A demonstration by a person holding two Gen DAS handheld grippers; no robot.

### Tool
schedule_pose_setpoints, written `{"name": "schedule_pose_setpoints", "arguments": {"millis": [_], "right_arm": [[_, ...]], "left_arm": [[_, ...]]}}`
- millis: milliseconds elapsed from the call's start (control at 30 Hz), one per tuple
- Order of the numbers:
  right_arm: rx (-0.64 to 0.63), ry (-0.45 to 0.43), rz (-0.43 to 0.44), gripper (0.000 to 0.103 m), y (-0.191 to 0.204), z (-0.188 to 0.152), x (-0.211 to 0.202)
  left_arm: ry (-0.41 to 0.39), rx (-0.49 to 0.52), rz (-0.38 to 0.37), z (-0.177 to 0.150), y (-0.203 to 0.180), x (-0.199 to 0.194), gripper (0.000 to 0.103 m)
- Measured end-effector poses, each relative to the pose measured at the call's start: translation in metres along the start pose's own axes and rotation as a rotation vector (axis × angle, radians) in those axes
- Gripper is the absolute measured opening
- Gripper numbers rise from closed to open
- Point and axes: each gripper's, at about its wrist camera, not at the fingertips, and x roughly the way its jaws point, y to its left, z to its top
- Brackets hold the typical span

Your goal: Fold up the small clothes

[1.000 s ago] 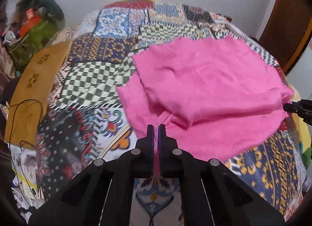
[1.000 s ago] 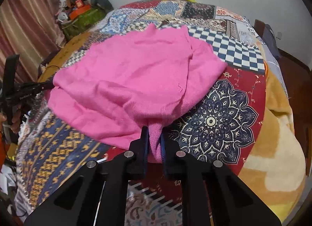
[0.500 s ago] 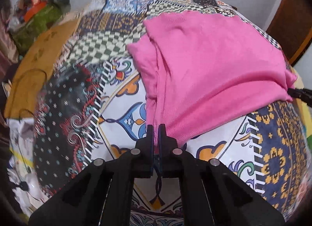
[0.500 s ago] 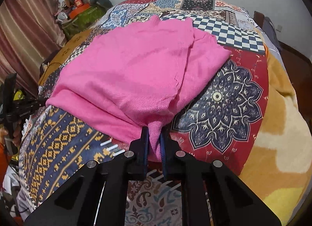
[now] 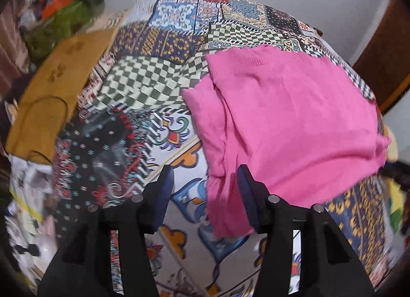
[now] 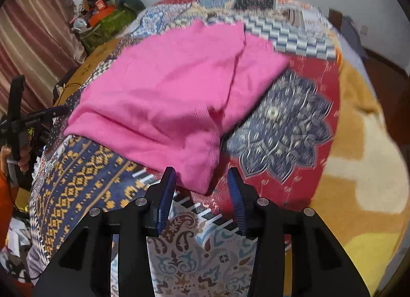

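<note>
A patchwork bedspread (image 5: pixel 143 84) of checks, florals and mandalas covers the bed under me, with a white wall behind it and a heap of clutter on a green bundle (image 6: pixel 107 25) past the spread's far left corner. The pink knit garment (image 5: pixel 289 122) lies folded in layers on the bedspread, its ribbed edge toward the wall.

My left gripper (image 5: pixel 205 181) has just been opening; its jaws stand apart, and the garment's near left corner hangs loosely between them, close against the right-hand pad, though I cannot tell whether it touches. The left-hand pad is clear of the cloth.

My right gripper (image 6: pixel 201 184) has just been opening too. Its blue-padded jaws are apart, and the garment's (image 6: pixel 174 92) near right corner lies on the bedspread (image 6: pixel 282 127) in the gap, neither pad pressing on it.

From the right wrist view, the left gripper (image 6: pixel 55 111) shows at the garment's left edge, with my left hand (image 6: pixel 15 154) gripping its black handle.
</note>
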Motion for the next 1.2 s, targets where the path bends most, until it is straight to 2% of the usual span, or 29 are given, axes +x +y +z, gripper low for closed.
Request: {"name": "schedule_pose_setpoints", "arguments": {"millis": [33,67,100,167,367,533,600,667,733,767,800,833,867,900,933,967,1033,1100,1200], "right_arm": [[0.007,-0.006,0.008,0.037,0.0,-0.001,0.002],[0.008,-0.025,0.013,0.027,0.0,-0.001,0.002],[0.009,-0.033,0.024,0.01,0.001,-0.001,0.001],[0.019,-0.02,0.06,0.01,0.001,0.001,0.0],[-0.027,-0.004,0.04,0.009,0.001,-0.004,-0.01],[-0.046,0.001,0.021,0.009,0.0,-0.007,-0.016],[-0.052,0.003,0.025,0.012,0.0,-0.004,-0.019],[-0.058,-0.005,-0.002,0.013,0.001,0.001,-0.025],[-0.058,-0.027,-0.017,0.02,-0.001,0.007,-0.032],[-0.053,-0.041,-0.022,0.027,-0.002,0.009,-0.034],[-0.048,-0.054,-0.026,0.035,-0.002,0.01,-0.037],[-0.041,-0.073,-0.029,0.038,-0.004,0.014,-0.04],[-0.039,-0.084,-0.035,0.042,-0.005,0.016,-0.041],[-0.039,-0.096,-0.046,0.044,-0.006,0.019,-0.04],[-0.036,-0.102,-0.051,0.044,-0.006,0.022,-0.038],[-0.032,-0.101,-0.049,0.044,-0.008,0.024,-0.036],[-0.015,-0.097,-0.04,0.044,-0.008,0.026,-0.029],[-0.003,-0.091,-0.021,0.044,-0.008,0.028,-0.02],[-0.004,-0.074,-0.019,0.044,-0.006,0.027,-0.005]], "left_arm": [[0.003,-0.002,0.001,0.0,-0.001,0.003,0.051],[0.007,0.002,0.011,0.001,-0.004,0.007,0.051],[0.01,0.006,0.018,0.002,-0.004,0.009,0.051],[0.016,0.01,0.025,0.003,-0.006,0.013,0.051],[0.018,-0.033,0.016,0.011,0.003,0.02,0.054],[0.025,-0.072,-0.033,0.024,0.001,0.03,0.057],[0.027,-0.081,-0.041,0.032,-0.001,0.036,0.063],[0.042,-0.089,-0.042,0.038,-0.004,0.045,0.063],[0.048,-0.091,-0.032,0.044,-0.008,0.053,0.063],[0.049,-0.087,-0.029,0.046,-0.01,0.057,0.059],[0.046,-0.08,-0.028,0.049,-0.012,0.06,0.052],[0.037,-0.073,-0.027,0.05,-0.013,0.061,0.047],[0.027,-0.069,-0.029,0.053,-0.015,0.061,0.035],[0.017,-0.065,-0.022,0.054,-0.015,0.06,0.023],[0.009,-0.06,-0.013,0.056,-0.016,0.058,0.019],[-0.003,-0.051,-0.004,0.058,-0.016,0.055,0.011],[-0.02,-0.043,0.009,0.061,-0.015,0.05,0.007],[-0.054,-0.021,0.061,0.067,-0.015,0.038,0.005],[-0.106,-0.013,0.042,0.081,-0.016,0.013,0.005]]}}
